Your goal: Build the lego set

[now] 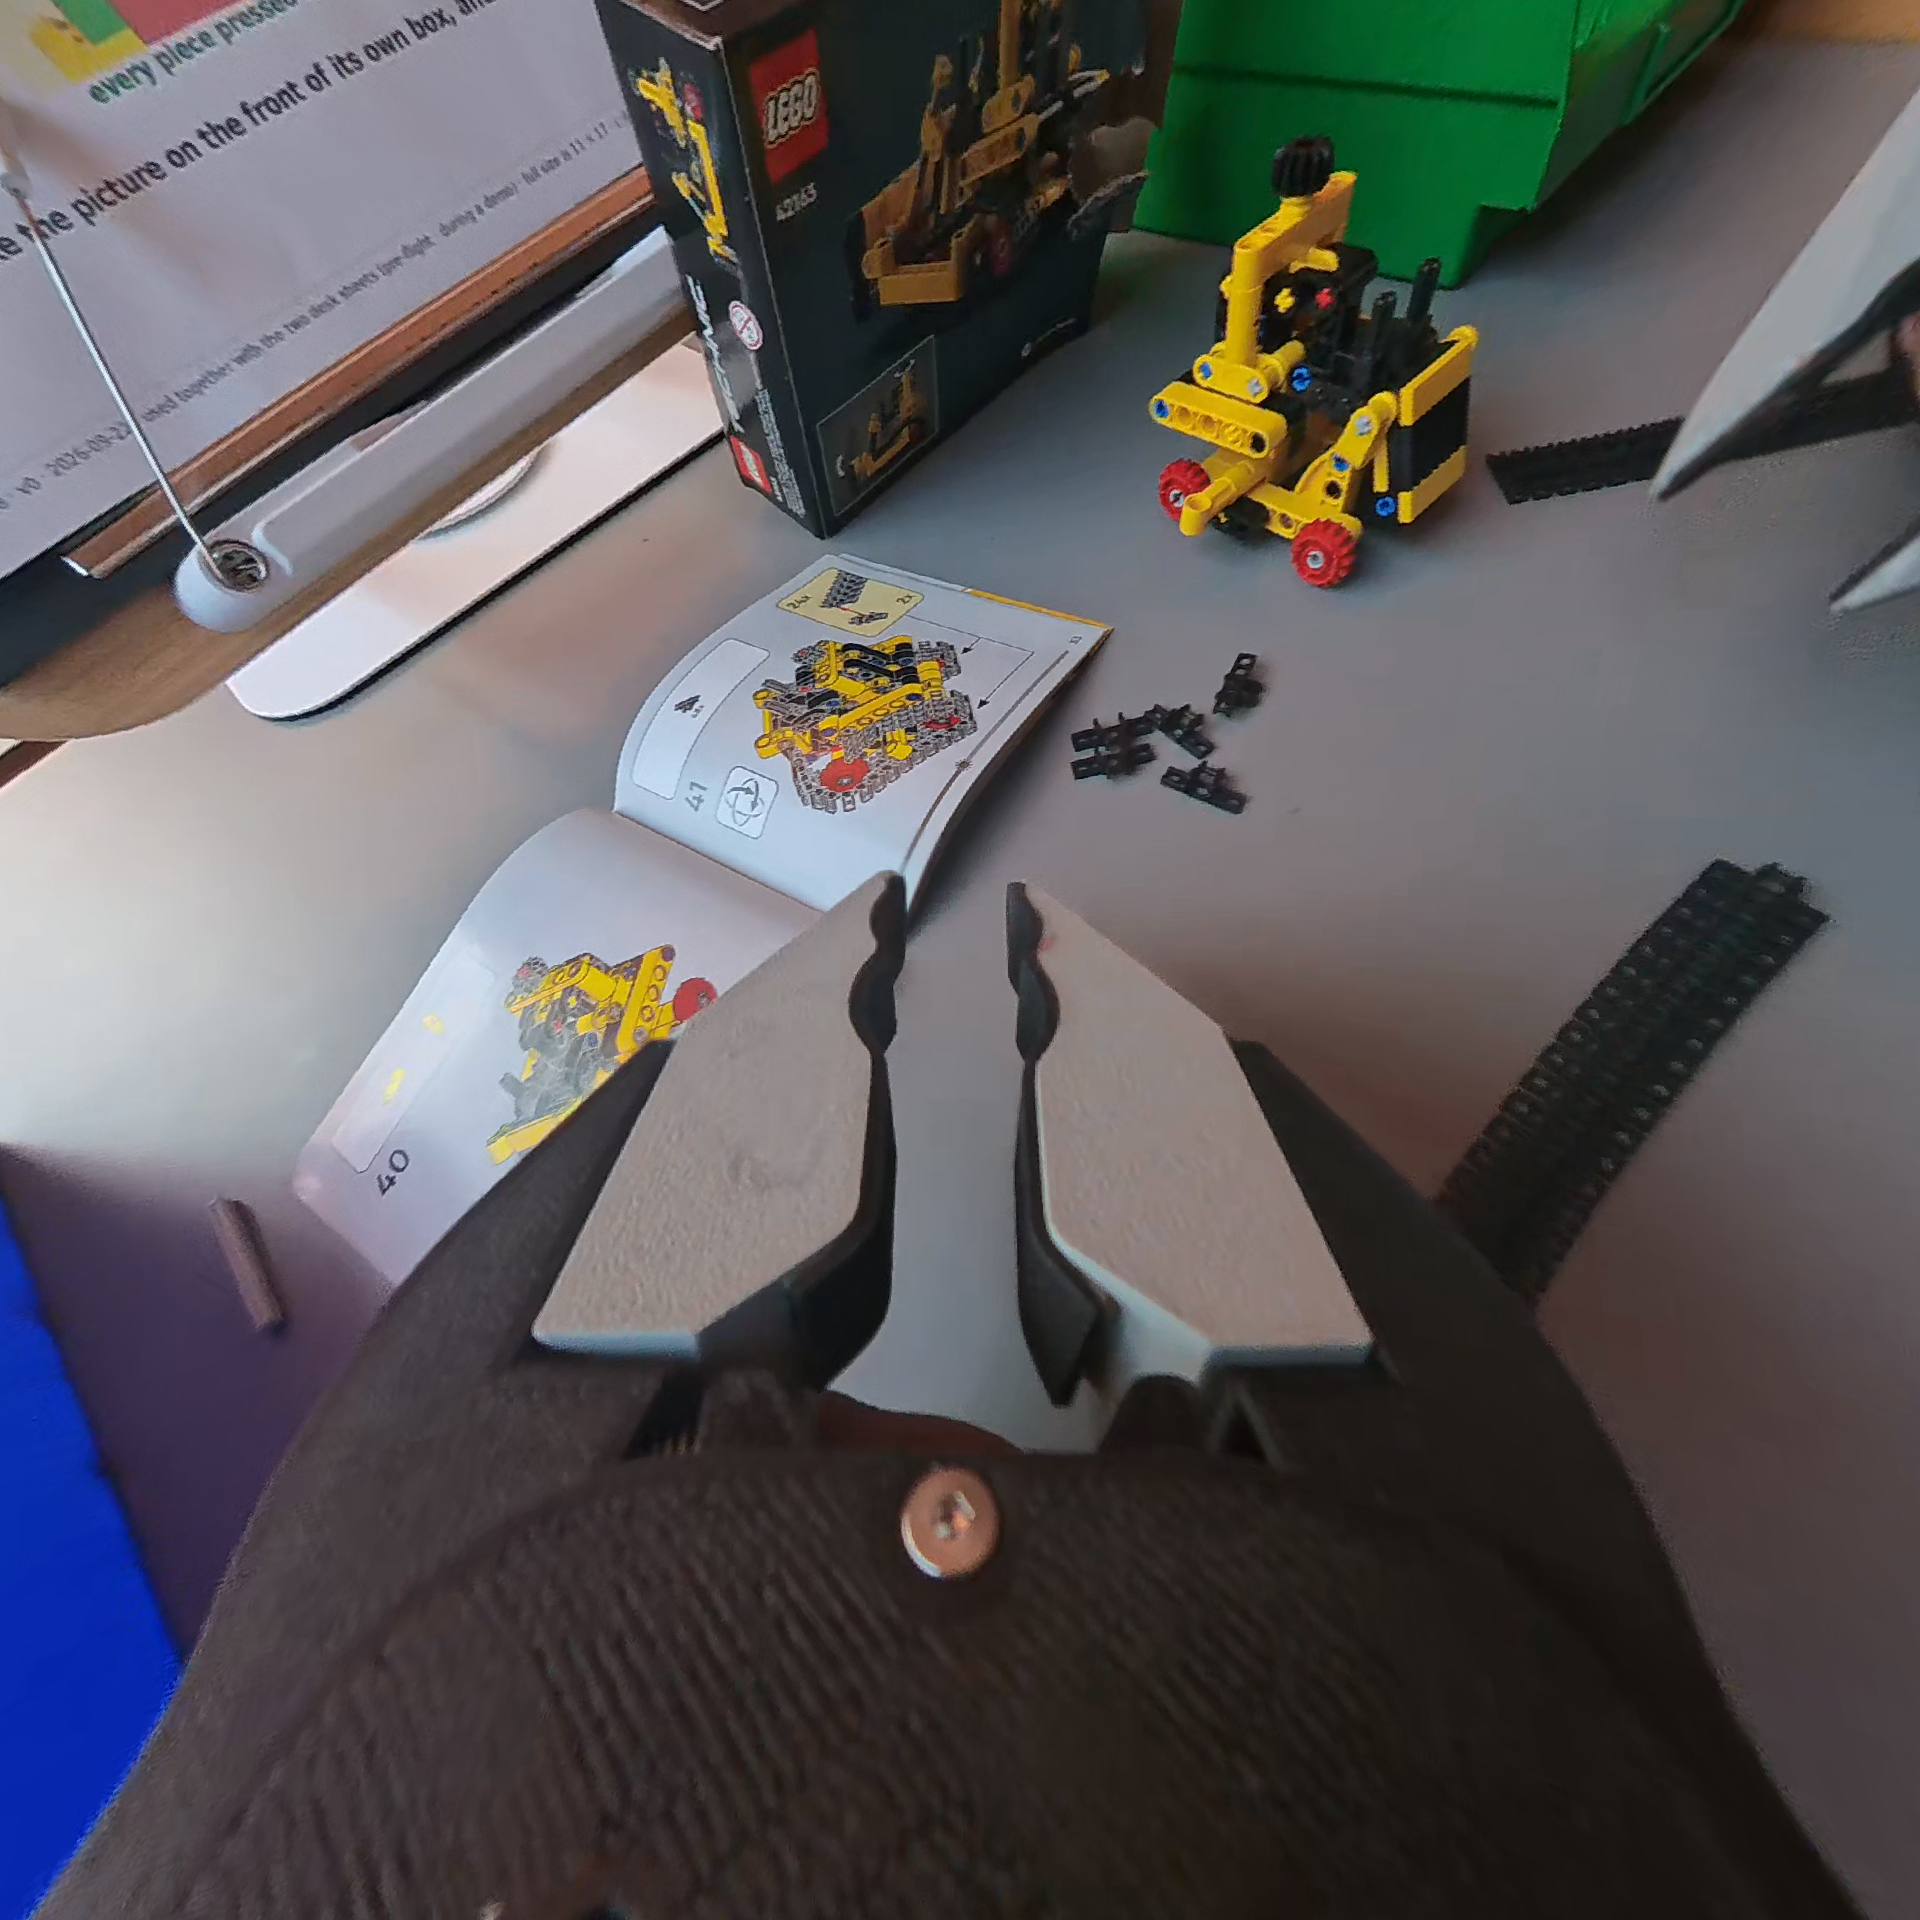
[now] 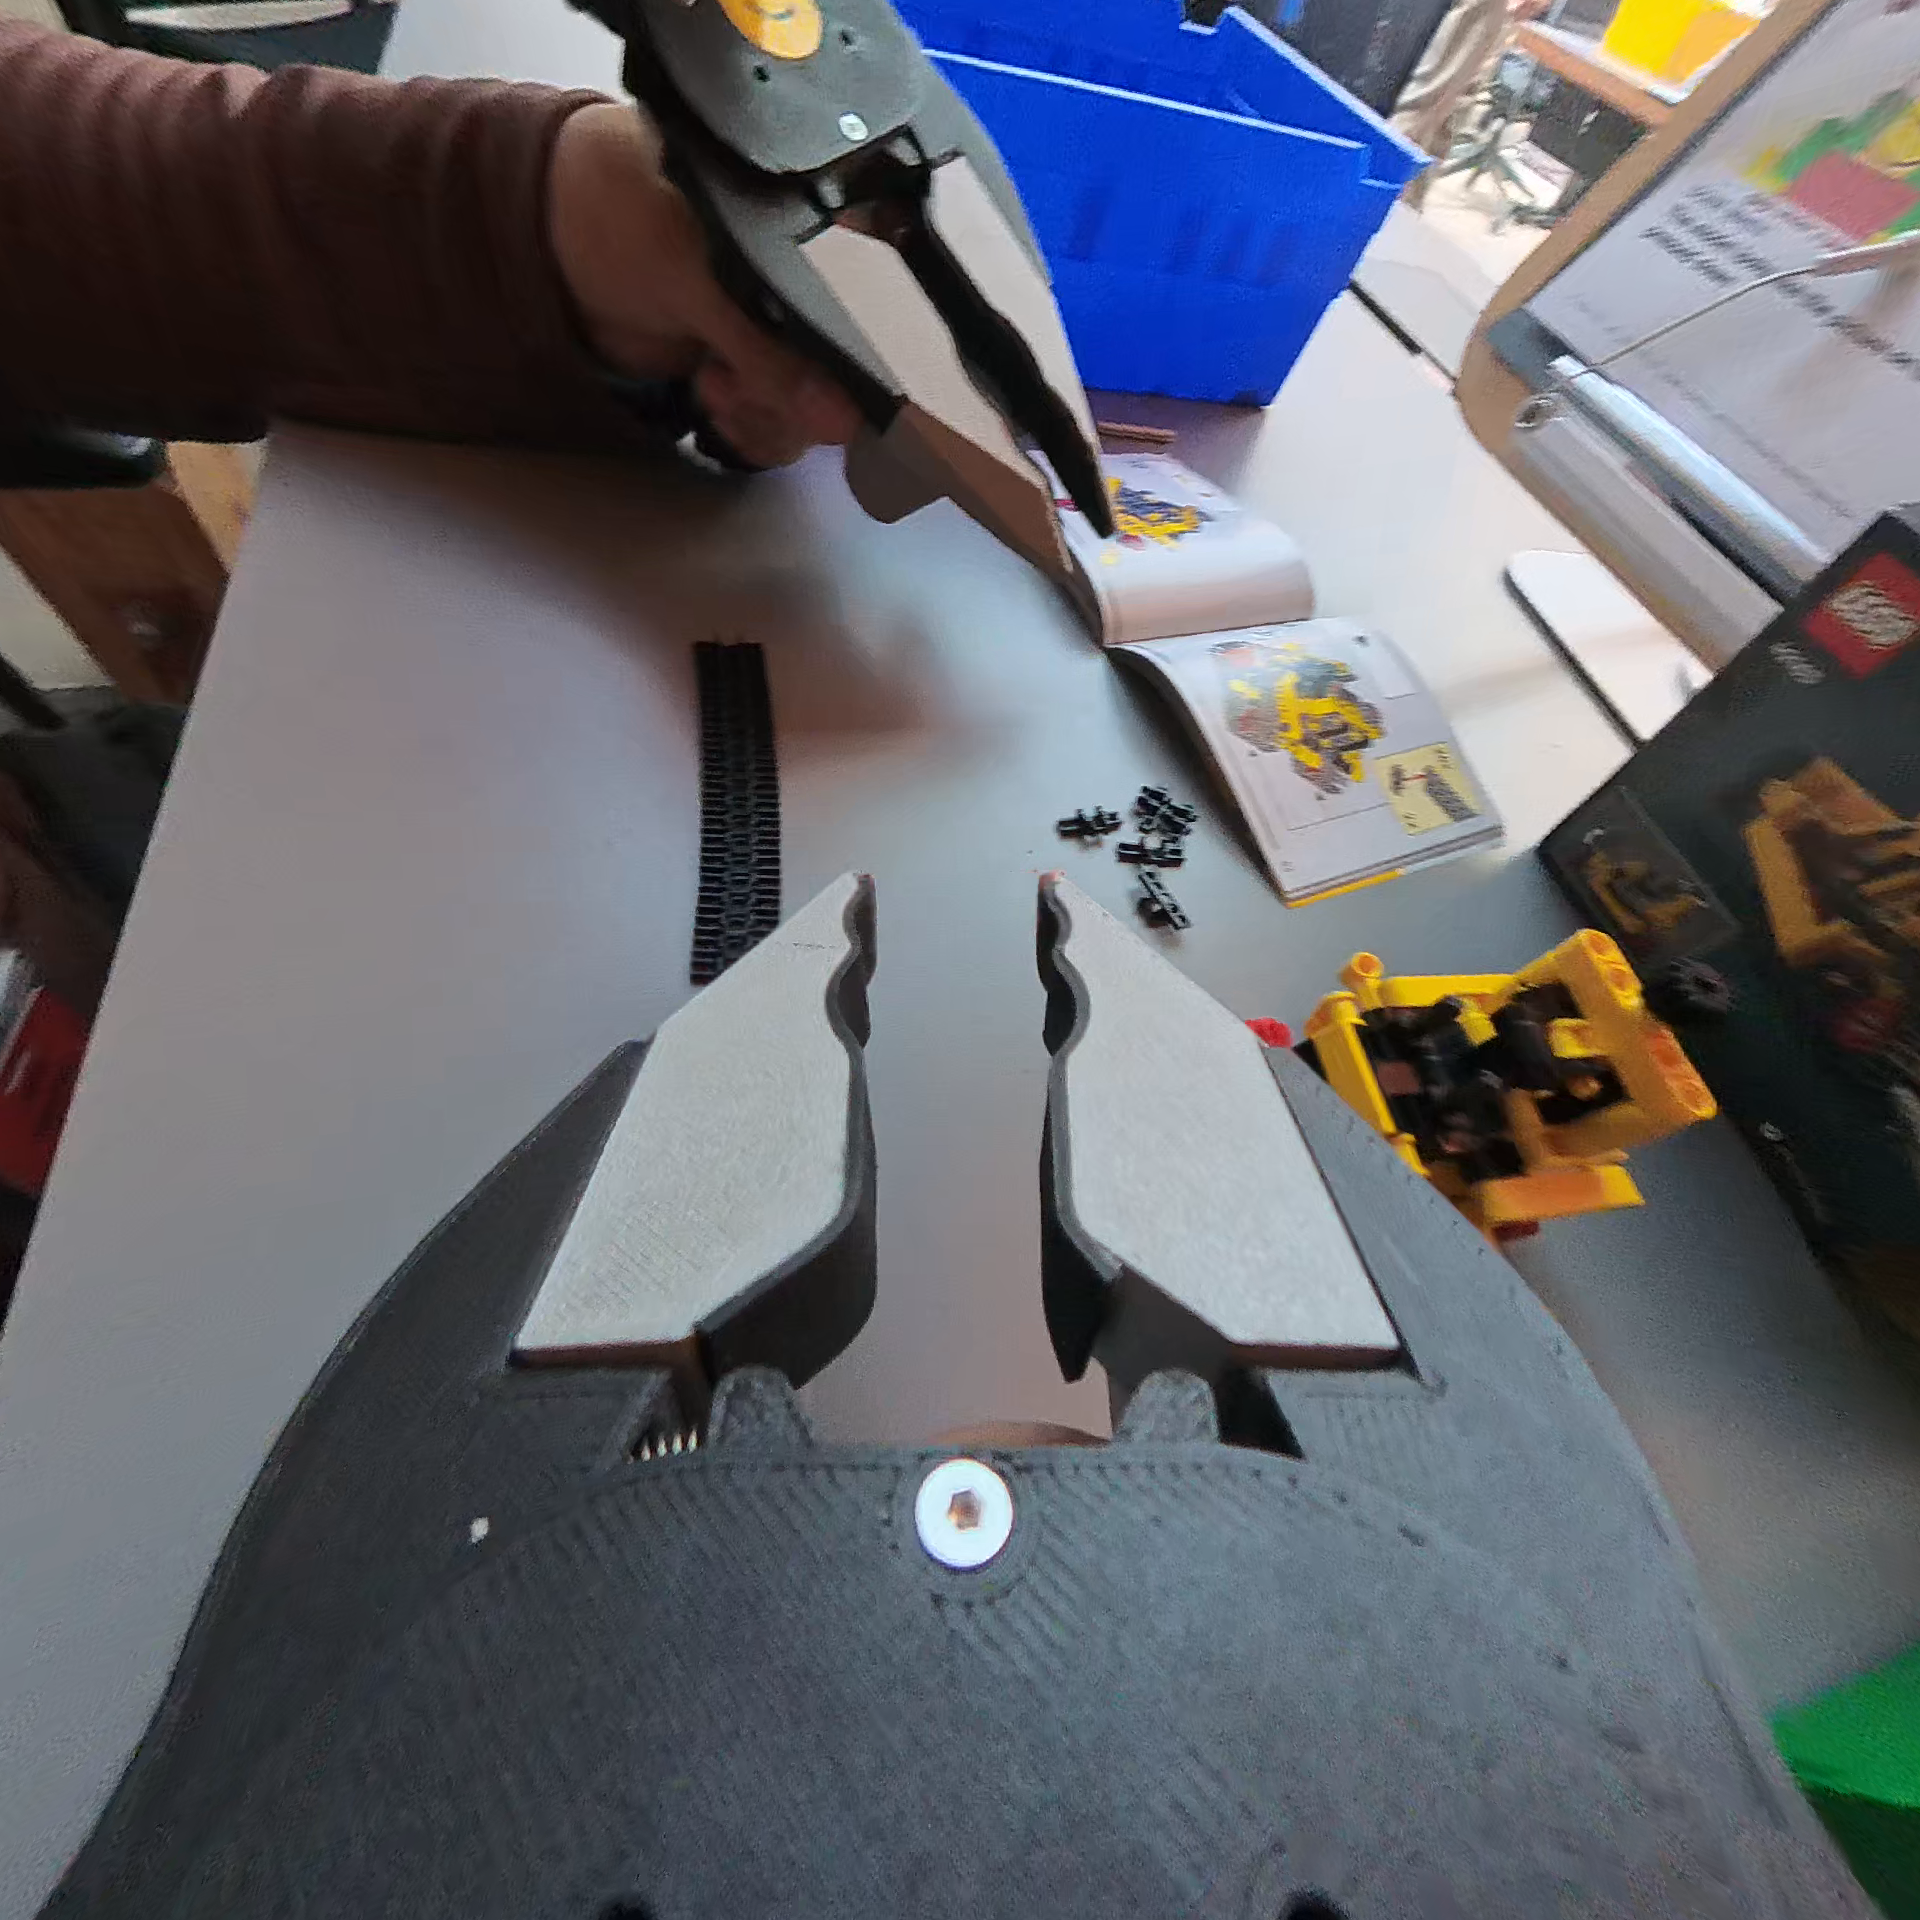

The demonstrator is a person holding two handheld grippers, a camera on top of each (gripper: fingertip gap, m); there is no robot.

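Note:
A yellow and black Lego bulldozer (image 1: 1320,384) stands on the grey table (image 1: 1455,727) beside its box; in the right wrist view it (image 2: 1507,1081) is to the right of my right gripper. Several loose black track links (image 1: 1164,743) (image 2: 1143,842) lie next to the open instruction booklet (image 1: 831,748) (image 2: 1320,727). One assembled black track strip (image 1: 1642,1049) (image 2: 736,810) lies flat; a second strip (image 1: 1579,457) lies by the bulldozer. My left gripper (image 1: 951,904) (image 2: 1081,540) is open and empty above the booklet. My right gripper (image 2: 954,894) is open and empty above the table.
The Lego box (image 1: 883,260) (image 2: 1818,831) stands at the back. A green box (image 1: 1403,104) is behind the bulldozer. A blue bin (image 2: 1195,208) sits at the table's end. A monitor stand (image 1: 416,520) and a small brown rod (image 1: 249,1262) are at the left. One gripper's finger ends stand about 15 centimetres off the other's.

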